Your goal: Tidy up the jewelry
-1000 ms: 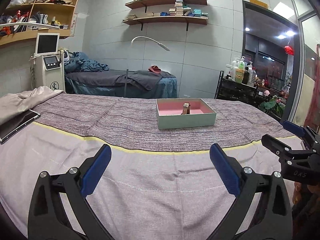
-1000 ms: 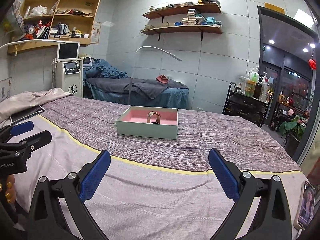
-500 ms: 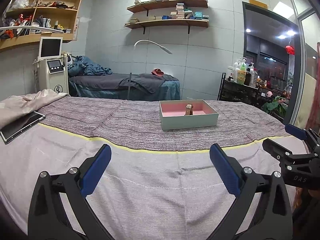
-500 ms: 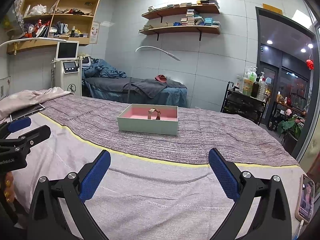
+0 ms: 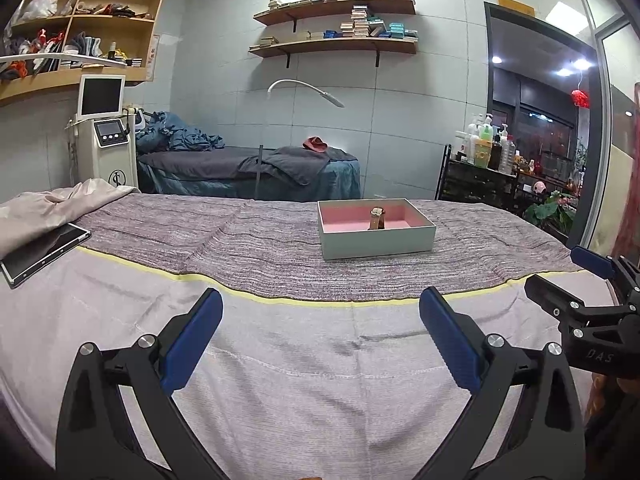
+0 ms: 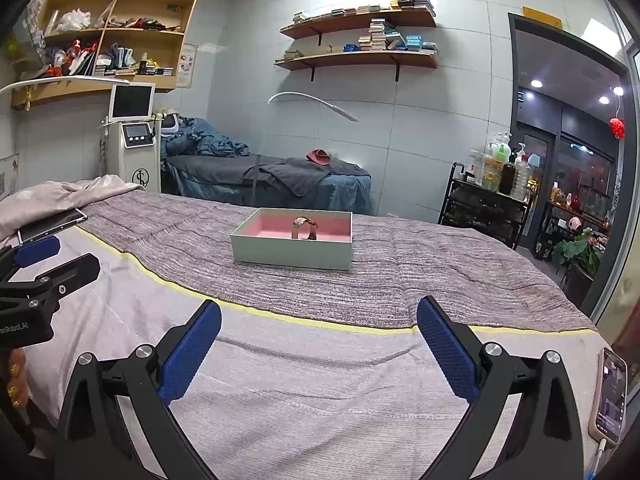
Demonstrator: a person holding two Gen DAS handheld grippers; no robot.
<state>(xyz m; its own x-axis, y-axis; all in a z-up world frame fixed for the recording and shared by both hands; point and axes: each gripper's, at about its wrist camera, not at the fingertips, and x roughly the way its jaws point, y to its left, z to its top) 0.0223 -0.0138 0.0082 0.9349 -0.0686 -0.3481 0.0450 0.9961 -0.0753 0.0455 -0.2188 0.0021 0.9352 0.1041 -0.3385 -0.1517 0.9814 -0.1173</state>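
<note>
Jaws spread wide above bed holding box

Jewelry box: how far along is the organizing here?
Done: a watch stands inside the pink-lined box. In hand: nothing; the left gripper and right gripper are open, short of the box. Left: no other jewelry is visible.

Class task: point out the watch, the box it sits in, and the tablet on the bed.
watch [image 6: 305,227], right wrist view, on its strap.
box [image 6: 292,255], right wrist view, near outer wall.
tablet [image 5: 42,251], left wrist view, on its screen.
</note>
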